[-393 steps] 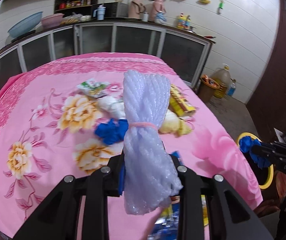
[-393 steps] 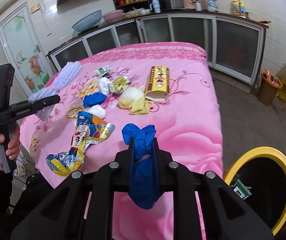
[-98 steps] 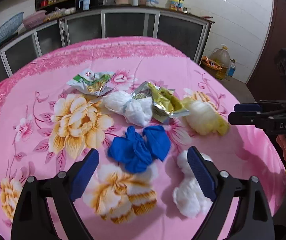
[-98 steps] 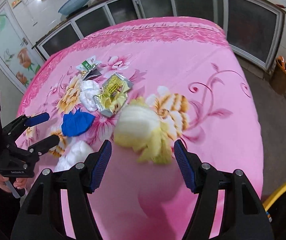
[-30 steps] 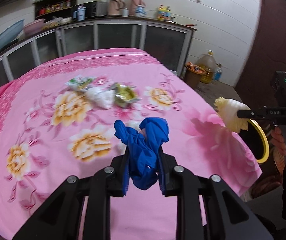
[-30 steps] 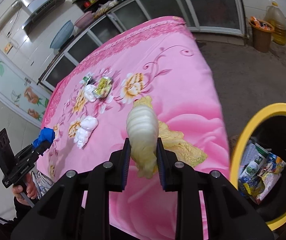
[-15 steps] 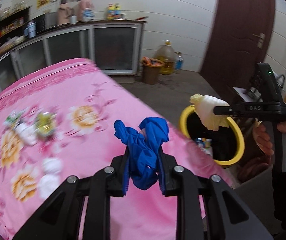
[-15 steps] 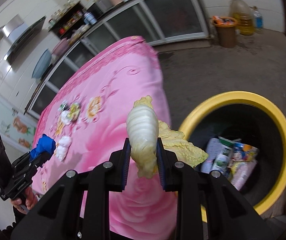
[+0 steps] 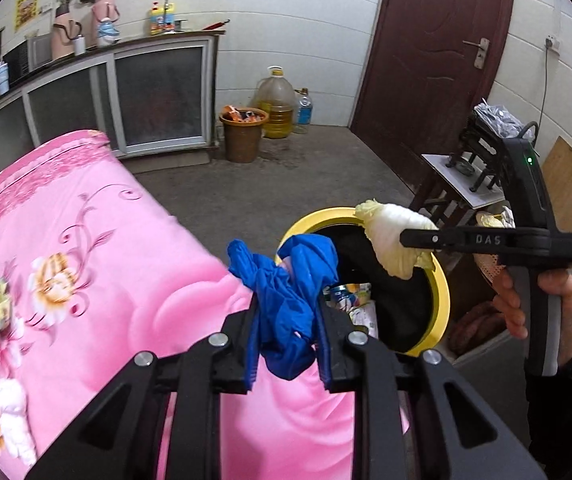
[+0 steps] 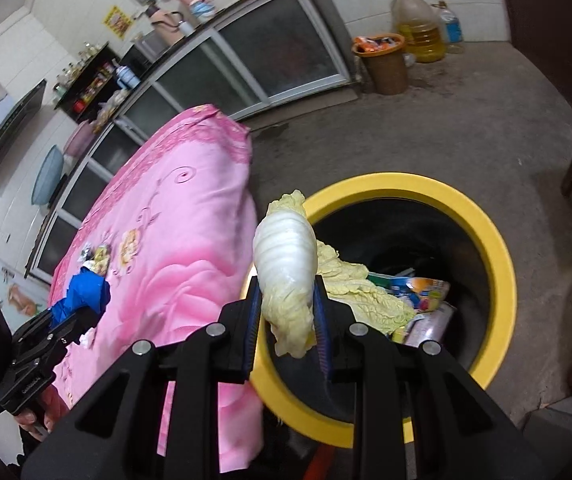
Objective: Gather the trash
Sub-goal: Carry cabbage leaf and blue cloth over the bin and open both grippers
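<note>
Right wrist: right gripper (image 10: 288, 334) fingers (image 10: 252, 322) clamp cabbage (image 10: 286, 268).

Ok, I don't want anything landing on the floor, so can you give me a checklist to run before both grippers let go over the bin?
1. Right gripper shut on the cabbage piece: ok.
2. Cabbage piece over the yellow-rimmed bin: ok, it hangs above the near part of the opening.
3. Left gripper shut on the blue glove: ok.
4. Blue glove over the bin opening: not ok, in the right wrist view it sits above the pink tablecloth, short of the rim.
5. Bin has room: ok, wrappers lie low inside.
6. Grippers apart from each other: ok.
</note>
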Demonstrator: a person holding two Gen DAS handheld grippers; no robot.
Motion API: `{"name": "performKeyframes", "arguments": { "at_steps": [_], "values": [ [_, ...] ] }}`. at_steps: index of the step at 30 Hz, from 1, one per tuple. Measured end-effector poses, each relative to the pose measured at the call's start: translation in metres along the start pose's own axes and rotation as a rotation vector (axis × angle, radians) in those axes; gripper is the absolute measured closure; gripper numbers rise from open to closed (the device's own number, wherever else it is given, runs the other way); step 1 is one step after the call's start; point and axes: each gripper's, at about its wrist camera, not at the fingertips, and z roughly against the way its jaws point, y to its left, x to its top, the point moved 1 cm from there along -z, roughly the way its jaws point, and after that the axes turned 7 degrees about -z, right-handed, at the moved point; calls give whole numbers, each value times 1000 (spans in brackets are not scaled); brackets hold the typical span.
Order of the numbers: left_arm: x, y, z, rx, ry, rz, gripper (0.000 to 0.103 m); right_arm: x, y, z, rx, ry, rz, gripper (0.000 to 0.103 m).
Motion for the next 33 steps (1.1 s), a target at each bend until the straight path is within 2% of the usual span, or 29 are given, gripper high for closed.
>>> {"name": "performKeyframes", "arguments": {
  "at_steps": [9,17,27,29,30,32,33],
  "values": [
    [20,-30,-52,-51,51,-40,82,-4,-32,-10,-38,11,-57,79],
    [21,-46,-94,-77,106,-38,82,-5,-52,-19,-74,26,-82,78],
    [21,-52,-107,-103,116,-35,82,-1,-57,-19,-105,19,-84,77],
    [22,-53,-105,-100,111,-43,81,-1,-58,-19,-119,11,-90,73],
    [22,-54,-104,-100,107,-42,79,0,-59,-19,-125,11,-95,65],
    [24,-52,-100,-109,97,-27,62,1,-64,-19,-134,6,-117,56],
    [23,-50,-97,-108,91,-22,57,2,-67,-19,-135,8,-126,55]
  ]
}}
